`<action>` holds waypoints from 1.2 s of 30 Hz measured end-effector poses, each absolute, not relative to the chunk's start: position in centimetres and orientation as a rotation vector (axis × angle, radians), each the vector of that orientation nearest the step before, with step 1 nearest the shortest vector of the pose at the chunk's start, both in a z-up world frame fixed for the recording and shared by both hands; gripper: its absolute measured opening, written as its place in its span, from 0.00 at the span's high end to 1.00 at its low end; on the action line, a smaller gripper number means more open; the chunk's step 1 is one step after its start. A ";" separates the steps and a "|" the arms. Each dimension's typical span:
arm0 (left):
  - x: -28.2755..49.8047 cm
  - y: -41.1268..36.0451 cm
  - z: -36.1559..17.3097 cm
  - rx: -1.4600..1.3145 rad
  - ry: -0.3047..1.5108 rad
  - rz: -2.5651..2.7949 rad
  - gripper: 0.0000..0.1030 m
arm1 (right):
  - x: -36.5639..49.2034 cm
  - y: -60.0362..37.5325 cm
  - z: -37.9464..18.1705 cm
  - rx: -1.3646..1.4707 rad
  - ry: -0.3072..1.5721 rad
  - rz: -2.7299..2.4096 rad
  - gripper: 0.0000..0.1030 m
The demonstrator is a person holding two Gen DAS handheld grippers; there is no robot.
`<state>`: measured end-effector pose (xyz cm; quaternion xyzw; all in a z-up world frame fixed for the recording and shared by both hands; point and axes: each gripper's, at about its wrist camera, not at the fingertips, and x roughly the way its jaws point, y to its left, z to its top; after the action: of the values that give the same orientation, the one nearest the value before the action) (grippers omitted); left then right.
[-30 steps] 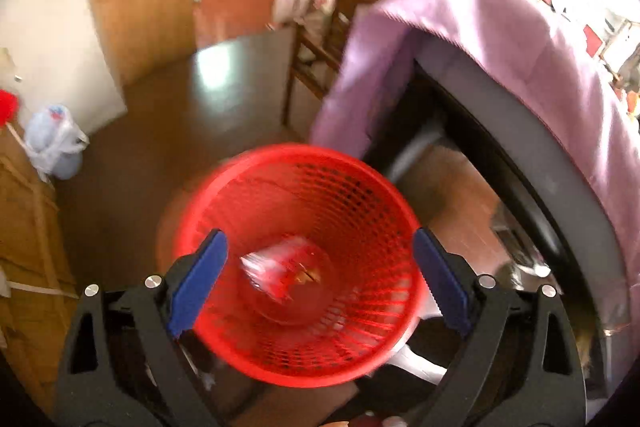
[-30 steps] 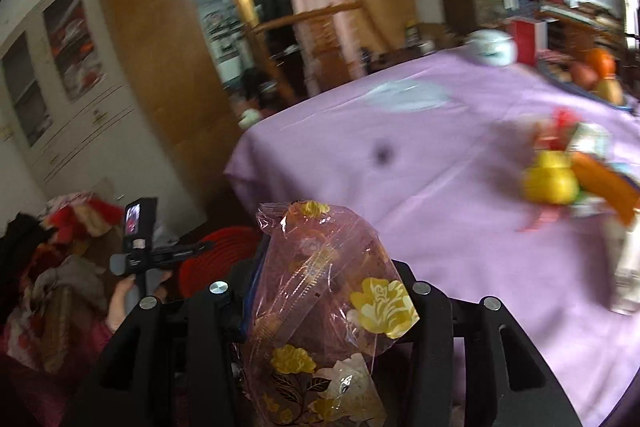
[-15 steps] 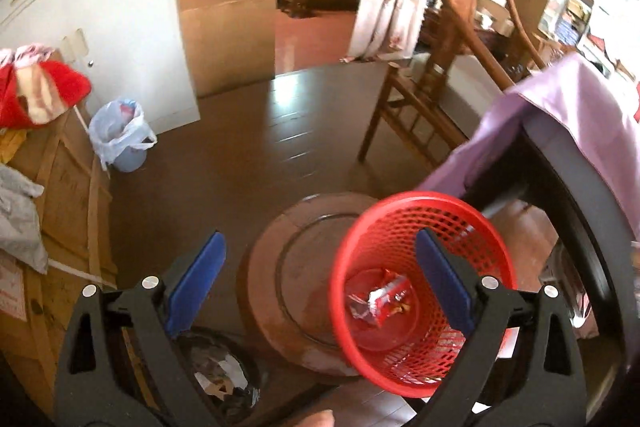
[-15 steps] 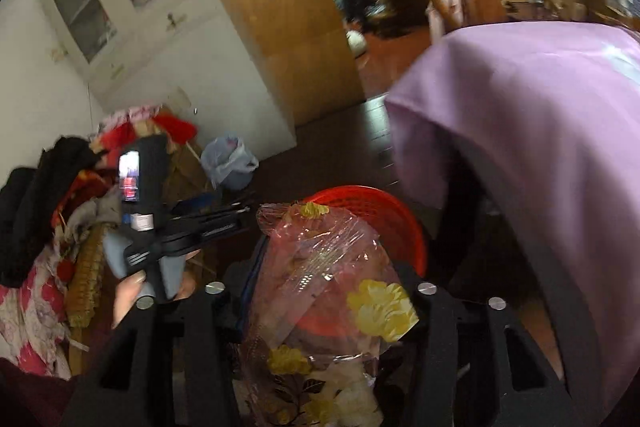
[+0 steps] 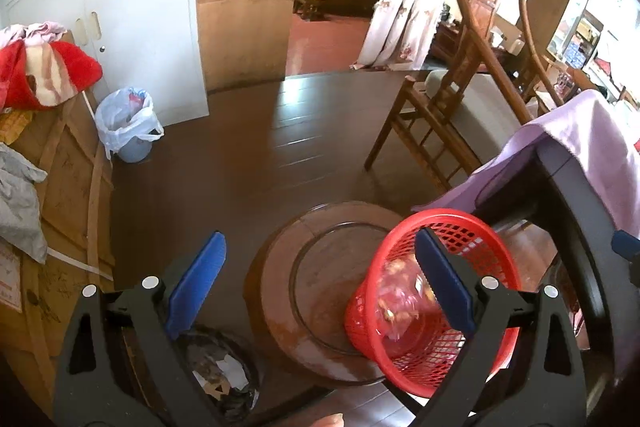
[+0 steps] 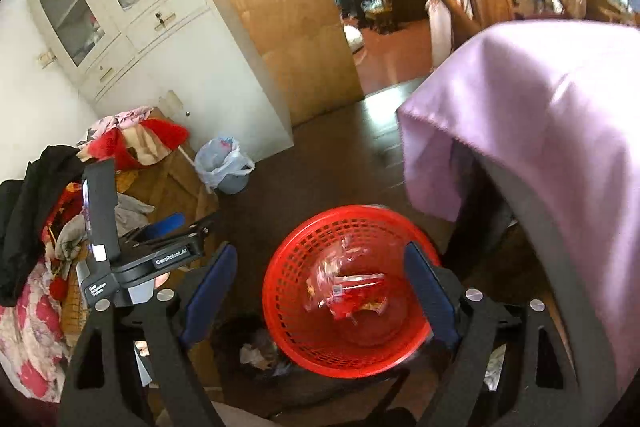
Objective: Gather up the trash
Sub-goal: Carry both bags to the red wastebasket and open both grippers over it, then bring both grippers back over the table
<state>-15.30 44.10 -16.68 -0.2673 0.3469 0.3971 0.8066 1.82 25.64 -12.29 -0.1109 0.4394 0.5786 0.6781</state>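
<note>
1. Right tool: blue-padded jaws wide apart after just opening, nothing between them, poised above the red mesh basket.
2. Left tool: jaws wide, nothing gripped; seen from the right wrist at 9 o'clock.
3. Basket: round, perforated red plastic, standing on a round wooden disc on the dark plank floor, just beside the counter draped in smooth lilac cloth at 2 o'clock.
4. Inside the basket: crinkled clear floral bag, blurred, over a red wrapper.
5. At 10 o'clock: bin lined with white plastic.
</note>
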 end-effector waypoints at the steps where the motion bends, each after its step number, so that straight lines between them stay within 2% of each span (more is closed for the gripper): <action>1: -15.2 43.7 -16.3 -0.570 0.736 0.841 0.11 | 1.8 24.9 -11.6 -0.242 0.966 1.292 0.18; 10: -13.3 39.3 -11.8 -0.517 0.664 0.712 0.11 | 2.0 15.6 -5.2 -0.160 0.769 1.184 0.11; 19: -10.1 29.7 -6.6 -0.359 0.617 0.514 0.09 | 2.9 0.7 -0.2 -0.042 0.554 0.954 0.06; 28: -2.9 19.7 -5.4 -0.226 0.693 0.284 0.08 | 7.6 -15.8 -1.1 0.100 0.526 0.640 0.06; 36: 9.2 9.1 -4.2 -0.091 0.743 0.048 0.07 | 11.9 -24.9 -4.2 0.154 0.553 0.395 0.06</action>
<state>9.19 9.12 -4.16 -0.0443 0.3628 0.0234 0.9305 11.94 -24.86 -4.25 0.0753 0.2710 0.1937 0.9399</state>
